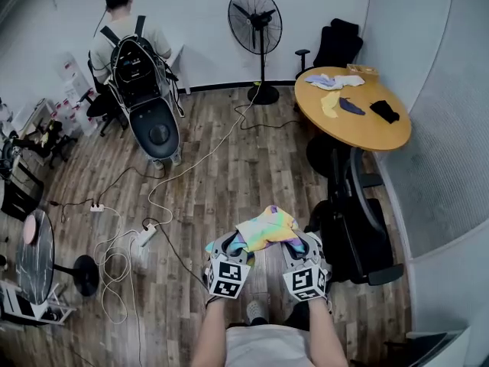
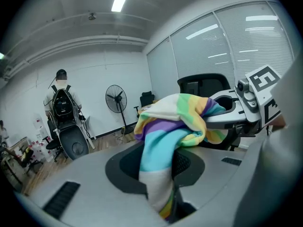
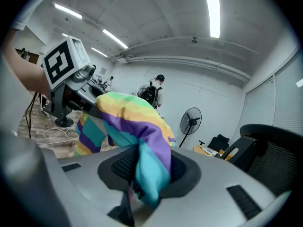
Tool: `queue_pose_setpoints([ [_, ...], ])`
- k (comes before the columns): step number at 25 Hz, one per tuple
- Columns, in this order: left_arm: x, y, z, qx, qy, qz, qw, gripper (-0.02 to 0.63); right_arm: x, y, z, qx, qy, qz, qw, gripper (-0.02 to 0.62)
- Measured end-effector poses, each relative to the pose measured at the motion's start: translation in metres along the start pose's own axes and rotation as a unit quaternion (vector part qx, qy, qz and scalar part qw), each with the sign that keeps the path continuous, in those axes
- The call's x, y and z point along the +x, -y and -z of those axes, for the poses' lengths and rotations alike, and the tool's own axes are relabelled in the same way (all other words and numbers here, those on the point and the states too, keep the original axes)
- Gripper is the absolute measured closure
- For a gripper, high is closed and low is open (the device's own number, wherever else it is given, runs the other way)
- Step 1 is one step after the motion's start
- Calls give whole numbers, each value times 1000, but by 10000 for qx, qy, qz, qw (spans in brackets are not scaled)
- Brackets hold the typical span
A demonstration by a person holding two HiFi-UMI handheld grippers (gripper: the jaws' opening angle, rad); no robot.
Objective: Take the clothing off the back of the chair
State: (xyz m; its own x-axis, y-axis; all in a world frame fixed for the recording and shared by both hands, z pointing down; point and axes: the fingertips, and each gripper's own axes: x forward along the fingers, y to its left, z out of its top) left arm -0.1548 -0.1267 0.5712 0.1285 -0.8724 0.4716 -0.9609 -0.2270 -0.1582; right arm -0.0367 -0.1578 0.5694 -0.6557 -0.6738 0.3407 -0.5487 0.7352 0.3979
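The person's forearms (image 1: pixel 216 335) reached forward side by side. The left gripper (image 1: pixel 232 245) and right gripper (image 1: pixel 299 244) sat level, each with its jaws pinched on the striped clothing (image 1: pixel 265 228).

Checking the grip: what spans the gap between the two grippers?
The striped garment hangs bunched between left gripper and right gripper, each clamped on it, shown in the head view.
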Motion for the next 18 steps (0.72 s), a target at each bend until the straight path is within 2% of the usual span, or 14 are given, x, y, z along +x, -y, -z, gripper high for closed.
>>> queue_pose_setpoints([
  [10,16,35,68,-9,-469,430,9980,500,-10,-35,66,282,-649,-172,9973,468],
  [18,27,47,84,-12,-655,608,9960,500,-15,-41,87,456,-857,-244,9950,468],
])
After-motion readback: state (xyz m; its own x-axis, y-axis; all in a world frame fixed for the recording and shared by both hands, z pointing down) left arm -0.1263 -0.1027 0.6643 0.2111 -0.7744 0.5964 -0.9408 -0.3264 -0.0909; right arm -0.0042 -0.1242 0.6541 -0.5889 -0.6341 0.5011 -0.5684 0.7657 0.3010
